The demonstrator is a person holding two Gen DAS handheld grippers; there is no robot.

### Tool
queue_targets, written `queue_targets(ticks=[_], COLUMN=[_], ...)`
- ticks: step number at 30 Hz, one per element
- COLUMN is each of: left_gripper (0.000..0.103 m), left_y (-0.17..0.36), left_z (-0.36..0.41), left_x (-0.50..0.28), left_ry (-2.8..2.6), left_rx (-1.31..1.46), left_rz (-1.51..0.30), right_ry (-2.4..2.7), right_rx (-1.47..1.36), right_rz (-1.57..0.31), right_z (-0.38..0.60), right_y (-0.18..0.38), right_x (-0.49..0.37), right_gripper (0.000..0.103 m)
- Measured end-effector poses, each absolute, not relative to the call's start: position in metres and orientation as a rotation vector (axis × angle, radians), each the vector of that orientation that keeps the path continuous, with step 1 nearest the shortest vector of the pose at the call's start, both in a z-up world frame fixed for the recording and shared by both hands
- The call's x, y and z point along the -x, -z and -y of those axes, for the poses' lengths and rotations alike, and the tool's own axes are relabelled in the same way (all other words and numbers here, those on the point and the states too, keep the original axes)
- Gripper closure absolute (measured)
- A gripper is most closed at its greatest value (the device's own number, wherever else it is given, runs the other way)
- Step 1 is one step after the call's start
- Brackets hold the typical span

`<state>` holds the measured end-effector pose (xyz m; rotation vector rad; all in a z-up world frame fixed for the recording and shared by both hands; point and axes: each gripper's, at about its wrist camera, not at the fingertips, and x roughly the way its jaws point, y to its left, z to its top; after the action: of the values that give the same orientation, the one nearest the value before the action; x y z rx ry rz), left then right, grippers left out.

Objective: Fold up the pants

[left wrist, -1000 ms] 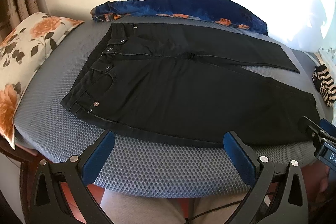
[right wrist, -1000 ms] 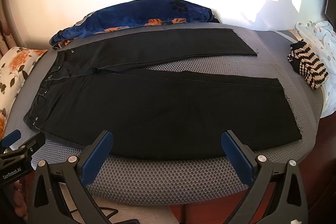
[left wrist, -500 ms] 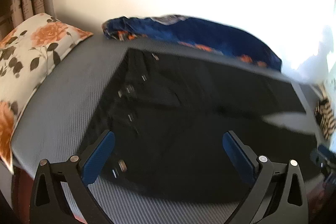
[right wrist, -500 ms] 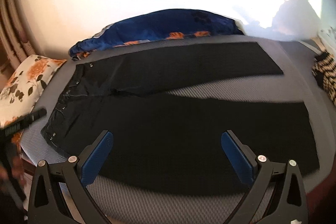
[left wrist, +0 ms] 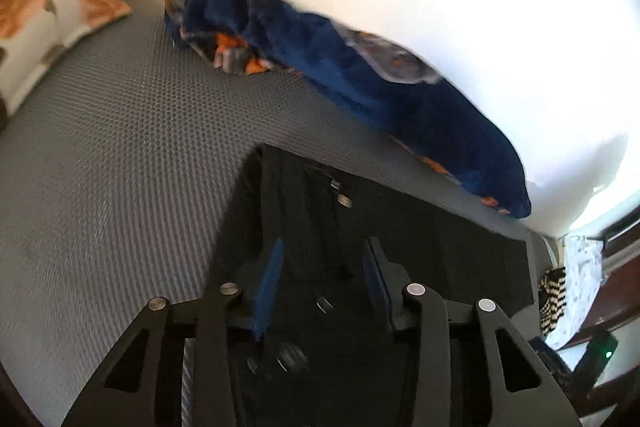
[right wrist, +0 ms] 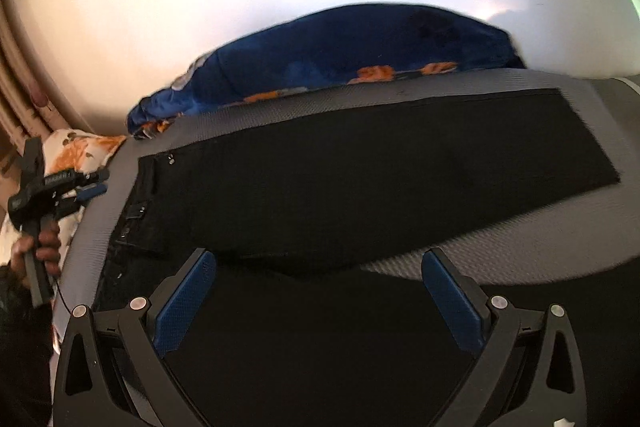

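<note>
Left gripper (left wrist: 322, 291) half-closed over waistband, pinch unconfirmed; right gripper (right wrist: 320, 301) spread wide above near leg; pants (right wrist: 360, 187) lay flat on grey mattress (left wrist: 120, 147), legs splayed; judged soft, floppy denim, best taken at waistband and hem; hem cut off, frames motion-blurred; blue blanket (right wrist: 340, 51) beyond.

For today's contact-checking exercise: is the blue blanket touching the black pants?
Apart. The right wrist view shows a strip of bare grey mattress running between the blue blanket and the far edge of the black pants.
</note>
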<state>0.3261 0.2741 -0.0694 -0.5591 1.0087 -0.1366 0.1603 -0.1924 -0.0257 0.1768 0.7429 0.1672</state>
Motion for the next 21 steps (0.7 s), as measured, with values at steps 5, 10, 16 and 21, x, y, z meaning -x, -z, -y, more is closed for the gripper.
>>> queue_targets(ticks=[5,10,16,21], left_gripper=[0.063,0.064,0.064,0.064], left_y=[0.102,0.122,0.131,0.136], left_z=[-0.297,-0.301,-0.291,-0.281], left_x=[-0.36,-0.381,-0.402,-0.414], left_ry=[0.209,0.271,0.383,0.498], left_rx=[0.649,0.683,0.681,0.72], left_rz=[-1.054,-1.086,-1.107,-1.095], right_ry=[-0.184,-0.2,-0.221,-0.244], right_rx=[-0.173,-0.152,-0.117,-0.101], right_rz=[-0.807,-0.853,-0.858,-0.847], right_z=[0.171,0.157,0.146,0.144], right_y=[0.045,0.062,0.066,0.064], right_x=[-0.195,-0.22,-0.235,-0.245], right_gripper=[0.001,0.001,0.001,0.001])
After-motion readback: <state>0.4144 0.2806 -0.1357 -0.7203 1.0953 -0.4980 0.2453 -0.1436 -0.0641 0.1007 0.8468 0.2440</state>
